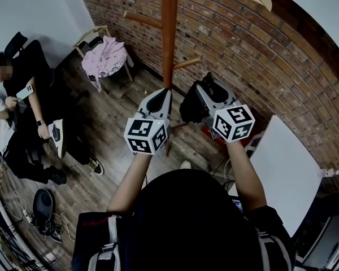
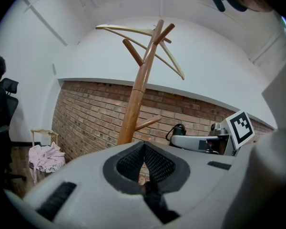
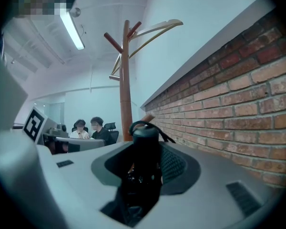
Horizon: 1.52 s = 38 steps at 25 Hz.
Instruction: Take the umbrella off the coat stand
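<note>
Right tool has its jaws closed tight on a black folded umbrella — the stubby handle end stands up between them. Its wrist strap loops over the top, and the bundled cloth hangs under the tool's body. The umbrella is just beside the coat stand, on the side nearer the brick wall. It sits low against the pole, near the short peg that juts out there. Whether it touches the peg or the pole I cannot tell from where I stand.

Left tool is up close in front of the coat stand's pole, its jaws pressed together with nothing between them. Its marker cube faces back toward the person holding it. Both tools point at the stand.

At the top of the coat stand, pale wooden hangers lie across the upper pegs. Beyond the coat stand, along the wall, a pink garment is heaped on a light wooden chair. Well away from the coat stand — across the plank floor — two people sit side by side.
</note>
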Tool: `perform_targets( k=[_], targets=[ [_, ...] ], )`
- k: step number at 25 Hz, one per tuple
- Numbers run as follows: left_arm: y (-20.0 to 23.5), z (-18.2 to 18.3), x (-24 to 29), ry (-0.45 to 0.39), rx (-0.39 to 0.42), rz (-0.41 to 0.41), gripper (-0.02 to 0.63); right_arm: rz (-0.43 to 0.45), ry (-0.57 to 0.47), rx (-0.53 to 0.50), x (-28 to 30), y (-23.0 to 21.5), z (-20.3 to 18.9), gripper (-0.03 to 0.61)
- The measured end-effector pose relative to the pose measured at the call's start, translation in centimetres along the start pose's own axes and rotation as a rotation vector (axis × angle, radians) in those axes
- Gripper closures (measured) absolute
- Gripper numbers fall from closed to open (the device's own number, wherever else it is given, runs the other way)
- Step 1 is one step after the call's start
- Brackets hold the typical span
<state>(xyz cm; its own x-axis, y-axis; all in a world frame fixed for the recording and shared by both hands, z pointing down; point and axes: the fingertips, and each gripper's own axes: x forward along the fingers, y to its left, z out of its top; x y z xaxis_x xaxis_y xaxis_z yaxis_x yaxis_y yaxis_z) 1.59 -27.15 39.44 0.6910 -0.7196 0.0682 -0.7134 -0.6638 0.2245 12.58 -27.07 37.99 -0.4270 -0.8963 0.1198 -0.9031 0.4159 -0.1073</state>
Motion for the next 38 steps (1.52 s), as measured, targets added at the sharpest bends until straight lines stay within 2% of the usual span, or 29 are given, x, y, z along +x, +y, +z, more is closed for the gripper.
perform_targets(
  k=[11, 21, 30, 34, 38],
  targets=[
    [0.7, -1.0, -3.2, 0.029, -0.007, 0.009, 0.595, -0.025, 0.006, 0.007, -1.1, 2.3, -1.0, 0.416],
    [1.2, -1.3, -6.7, 0.031, -0.010, -0.002, 0.595, -0.042, 0.025, -0.066, -2.0, 6.2, -1.5, 0.416],
    [1.7, -2.4, -9.8, 0.037, -0.025, -0.009, 0.595, -0.056, 0.025, -0.045, -3.4, 9.1, -2.6, 0.416],
    [3.0, -2.3, -11.1, 0.031, -0.027, 0.019, 0.595, -0.054, 0.027, -0.042, -3.4, 10.5, -3.0, 0.416],
    [3.2, -1.4, -11.5, 0.014, 0.005, 0.032, 0.595, -0.047, 0.020, -0.044, -3.1, 11.2, -2.8, 0.416]
  ],
)
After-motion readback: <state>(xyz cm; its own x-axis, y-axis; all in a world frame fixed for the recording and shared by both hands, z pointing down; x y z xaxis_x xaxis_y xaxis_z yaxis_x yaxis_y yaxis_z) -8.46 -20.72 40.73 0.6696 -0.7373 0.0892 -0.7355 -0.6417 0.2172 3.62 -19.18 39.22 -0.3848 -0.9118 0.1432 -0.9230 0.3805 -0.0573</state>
